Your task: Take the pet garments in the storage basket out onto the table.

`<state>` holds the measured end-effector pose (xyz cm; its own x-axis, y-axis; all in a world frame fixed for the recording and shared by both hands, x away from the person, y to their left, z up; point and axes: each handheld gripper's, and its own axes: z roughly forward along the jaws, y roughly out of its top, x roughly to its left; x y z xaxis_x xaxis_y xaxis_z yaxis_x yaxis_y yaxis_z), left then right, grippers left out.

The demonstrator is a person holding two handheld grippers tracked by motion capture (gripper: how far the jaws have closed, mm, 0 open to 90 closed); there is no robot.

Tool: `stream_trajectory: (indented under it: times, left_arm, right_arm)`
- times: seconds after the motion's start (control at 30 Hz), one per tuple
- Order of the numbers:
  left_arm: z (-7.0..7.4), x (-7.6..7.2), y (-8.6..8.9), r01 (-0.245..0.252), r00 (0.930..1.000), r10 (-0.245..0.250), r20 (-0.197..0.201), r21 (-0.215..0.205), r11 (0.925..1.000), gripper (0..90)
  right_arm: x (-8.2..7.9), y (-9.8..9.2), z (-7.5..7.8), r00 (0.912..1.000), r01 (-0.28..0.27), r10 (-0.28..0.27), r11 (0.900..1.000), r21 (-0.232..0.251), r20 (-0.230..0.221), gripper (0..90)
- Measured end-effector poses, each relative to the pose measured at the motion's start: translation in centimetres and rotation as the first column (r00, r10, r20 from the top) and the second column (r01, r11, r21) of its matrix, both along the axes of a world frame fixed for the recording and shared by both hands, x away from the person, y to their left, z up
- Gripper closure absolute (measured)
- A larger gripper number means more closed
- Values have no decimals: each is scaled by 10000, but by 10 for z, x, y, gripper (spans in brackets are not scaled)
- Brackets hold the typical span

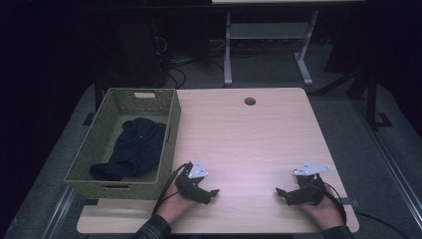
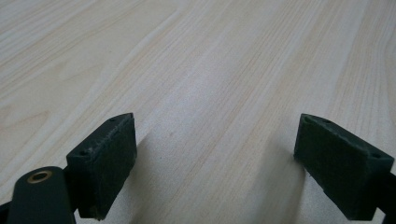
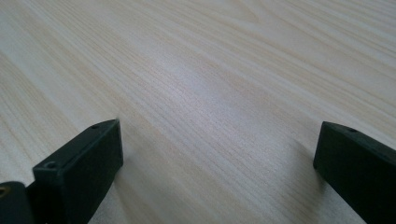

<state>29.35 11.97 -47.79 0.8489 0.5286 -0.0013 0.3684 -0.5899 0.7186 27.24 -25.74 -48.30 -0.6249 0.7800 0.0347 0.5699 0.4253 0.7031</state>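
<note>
The table (image 1: 249, 144) is left bare through the middle of the frame, as if kept free as working room. At left, the woven basket (image 1: 112, 149) is parked against its edge, and the dark garment (image 1: 132, 149) is seen inside, crumpled and soft. At the lower edge, left gripper (image 1: 211, 191) and right gripper (image 1: 279, 191) are rested apart, jaws spread wide, nothing held.

Table (image 1: 249, 139), light wood. Green woven basket (image 1: 171, 124) at 9 o'clock, dark garment (image 1: 134, 147) inside. Left gripper (image 1: 213, 193) at 7 o'clock, right gripper (image 1: 281, 194) at 5 o'clock, both empty.
</note>
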Motion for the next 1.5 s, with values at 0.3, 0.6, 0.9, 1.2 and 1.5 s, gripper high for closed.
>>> stream_trajectory:
  times: [0.3, 0.6, 0.9, 1.2, 1.5]
  left_arm:
    - [0, 2, -1, -48, 10000, 48, -2, -6, 10000, 124]
    - [1, 5, -7, -143, 9999, 143, -28, 52, 9999, 123]
    - [7, 8, -9, -104, 9999, 104, -5, -246, 9996, 127]
    - [16, 11, -10, -148, 9999, 148, 1, -559, 9983, 128]
    - [25, 12, -9, -165, 9998, 159, -81, -840, 9963, 129]
  right_arm:
    - [0, 0, 0, 10000, 25, -25, 10000, 5, -31, 11]
    - [-2, 0, 0, 9999, 116, -116, 9999, -7, 8, 11]
    - [-3, 0, 0, 9999, 138, -138, 9999, 20, 9, 11]
    - [-4, 0, 0, 9998, 183, -183, 9998, 43, -50, 12]
    - [-4, 0, 0, 9998, 179, -179, 9998, 39, -50, 11]
